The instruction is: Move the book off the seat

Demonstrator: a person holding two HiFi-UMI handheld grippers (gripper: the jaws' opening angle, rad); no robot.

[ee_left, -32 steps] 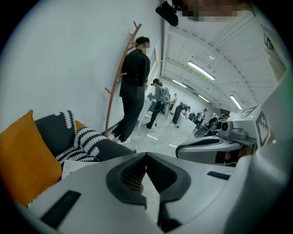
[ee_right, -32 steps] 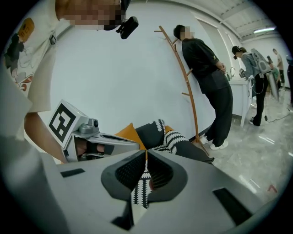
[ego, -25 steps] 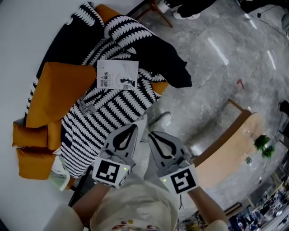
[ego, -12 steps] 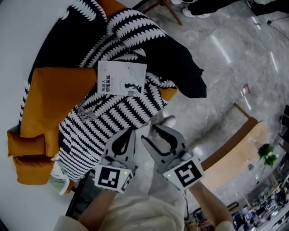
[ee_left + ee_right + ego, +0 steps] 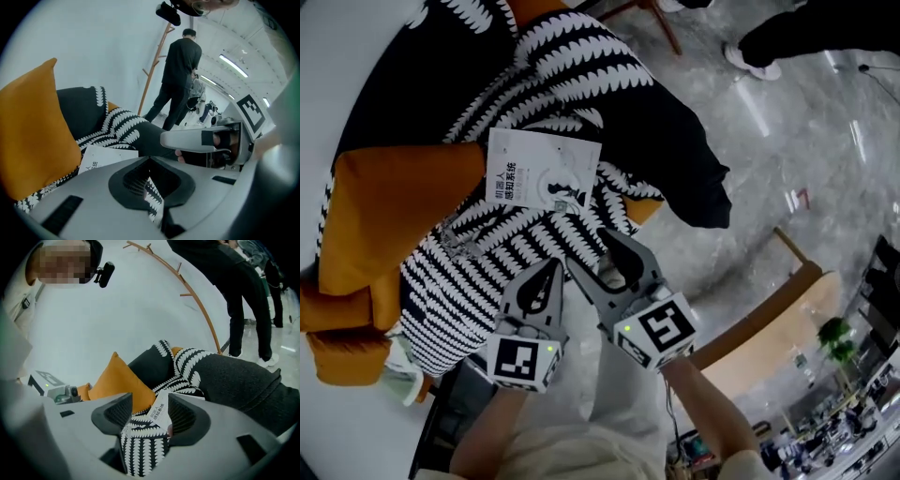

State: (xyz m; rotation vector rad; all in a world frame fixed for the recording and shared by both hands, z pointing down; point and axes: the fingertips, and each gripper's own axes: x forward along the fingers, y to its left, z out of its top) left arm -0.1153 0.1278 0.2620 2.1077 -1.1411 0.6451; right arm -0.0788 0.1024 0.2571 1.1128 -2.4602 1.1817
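White book lying flat on the black-and-white throw over the seat, right of an orange cushion, right gripper just near of it, jaws wide, just been opening, gripping nothing, left gripper alongside, jaws together, empty

Matt paper book, patterned cloth throw, orange cloth cushion, glossy marbled floor

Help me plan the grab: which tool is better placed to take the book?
Right. The right tool has just been opening its jaws, and they frame the book in its own view; the left tool is shut.
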